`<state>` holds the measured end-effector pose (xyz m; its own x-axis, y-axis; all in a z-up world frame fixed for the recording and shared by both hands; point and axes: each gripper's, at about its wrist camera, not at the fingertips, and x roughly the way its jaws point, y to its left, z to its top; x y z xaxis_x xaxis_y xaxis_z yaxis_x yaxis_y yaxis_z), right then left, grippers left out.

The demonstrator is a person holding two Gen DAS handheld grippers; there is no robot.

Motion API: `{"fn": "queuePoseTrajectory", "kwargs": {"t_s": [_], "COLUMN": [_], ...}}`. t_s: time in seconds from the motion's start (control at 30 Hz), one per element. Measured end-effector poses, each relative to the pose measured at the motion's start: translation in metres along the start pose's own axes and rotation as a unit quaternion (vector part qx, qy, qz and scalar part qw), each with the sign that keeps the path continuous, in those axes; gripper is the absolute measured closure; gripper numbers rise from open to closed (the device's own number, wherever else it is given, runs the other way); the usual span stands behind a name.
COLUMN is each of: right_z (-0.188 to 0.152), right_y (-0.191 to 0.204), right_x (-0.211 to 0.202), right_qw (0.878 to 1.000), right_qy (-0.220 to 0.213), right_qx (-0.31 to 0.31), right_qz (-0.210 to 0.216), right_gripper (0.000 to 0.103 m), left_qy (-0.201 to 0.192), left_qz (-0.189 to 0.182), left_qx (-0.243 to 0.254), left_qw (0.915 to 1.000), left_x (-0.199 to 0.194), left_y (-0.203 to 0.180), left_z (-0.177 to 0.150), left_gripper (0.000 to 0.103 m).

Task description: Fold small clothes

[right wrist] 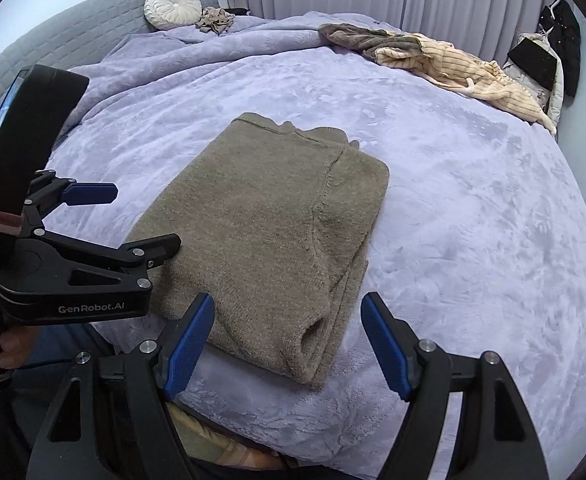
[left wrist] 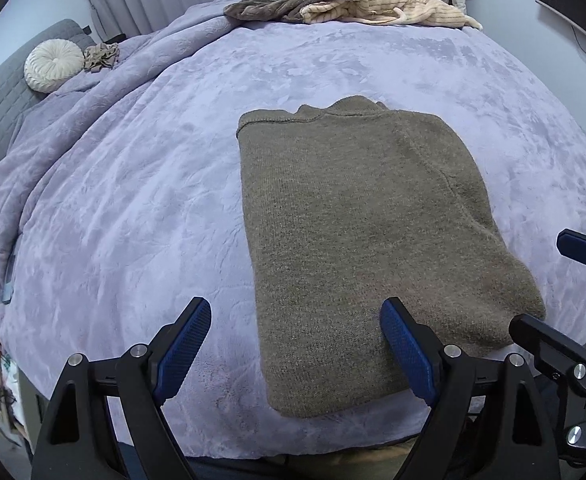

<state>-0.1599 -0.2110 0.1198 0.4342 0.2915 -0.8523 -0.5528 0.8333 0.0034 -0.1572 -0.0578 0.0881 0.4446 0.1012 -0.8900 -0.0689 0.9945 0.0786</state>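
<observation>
Both tongs released: my left gripper [left wrist: 297, 352] and right gripper [right wrist: 289, 348] should pinch the sweater's [left wrist: 357, 240] near hem corners evenly, then fold far.

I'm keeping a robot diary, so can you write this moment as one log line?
left gripper: open, empty | right gripper: open, empty | brown sweater: folded, flat on purple blanket | unfolded clothes pile: far edge

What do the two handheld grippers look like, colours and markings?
Both the left gripper and the right gripper have matte black angular frames with silver pivot bolts and ridged blue finger pads. The right wrist view shows white "GenRobot.AI" lettering on the left gripper's body. No cables visible.
</observation>
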Motion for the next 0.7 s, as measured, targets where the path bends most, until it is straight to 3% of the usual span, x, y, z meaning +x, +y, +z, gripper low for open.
{"fn": "queuePoseTrajectory", "kwargs": {"t_s": [0.27, 0.43, 0.7], "right_z": [0.004, 0.006, 0.011], "right_y": [-0.004, -0.003, -0.002], "right_x": [0.007, 0.01, 0.012], "right_qw": [1.0, 1.0, 0.999], "right_qy": [0.017, 0.027, 0.036], "right_qx": [0.002, -0.002, -0.004], "right_qz": [-0.01, -0.013, -0.02], "right_gripper": [0.025, 0.025, 0.025], "left_qy": [0.009, 0.011, 0.007], "left_qz": [0.005, -0.018, -0.023], "left_qx": [-0.017, -0.02, -0.01], "left_qw": [0.9998, 0.9996, 0.9997], "left_x": [0.003, 0.005, 0.003], "left_y": [0.003, 0.004, 0.003], "left_z": [0.005, 0.004, 0.005], "left_gripper": [0.015, 0.015, 0.015]}}
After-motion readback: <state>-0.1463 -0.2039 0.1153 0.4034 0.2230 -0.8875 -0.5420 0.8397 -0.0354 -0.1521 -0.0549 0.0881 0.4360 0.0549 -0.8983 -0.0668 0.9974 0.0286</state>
